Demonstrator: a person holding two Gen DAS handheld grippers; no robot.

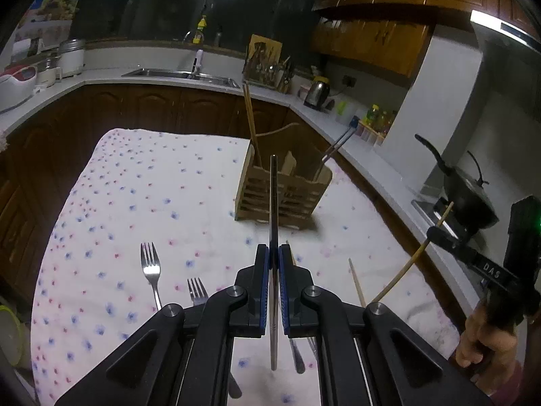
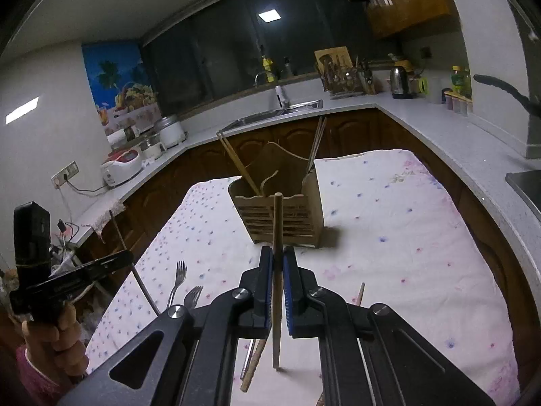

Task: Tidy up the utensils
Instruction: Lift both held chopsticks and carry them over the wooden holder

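My left gripper (image 1: pixel 274 257) is shut on a metal chopstick (image 1: pixel 274 209), held above the floral tablecloth (image 1: pixel 135 203) short of the wooden utensil holder (image 1: pixel 284 193). My right gripper (image 2: pixel 278 257) is shut on a wooden chopstick (image 2: pixel 278 223), also in front of the holder (image 2: pixel 284 216). The holder contains wooden chopsticks (image 1: pixel 252 125) on its left and metal chopsticks (image 1: pixel 333 150) on its right. Two forks (image 1: pixel 151 267) lie on the cloth at the left. A loose wooden chopstick (image 1: pixel 356 282) lies at the right. The right gripper shows in the left wrist view (image 1: pixel 436 233).
More utensils lie on the cloth under the grippers (image 2: pixel 252 362). A kitchen counter (image 1: pixel 372 155) wraps around the table, with a sink (image 1: pixel 182 75), a kettle (image 1: pixel 318 93), a dish rack (image 1: pixel 267 67), rice cookers (image 1: pixel 20 84) and a black pan (image 1: pixel 466 193) on the stove.
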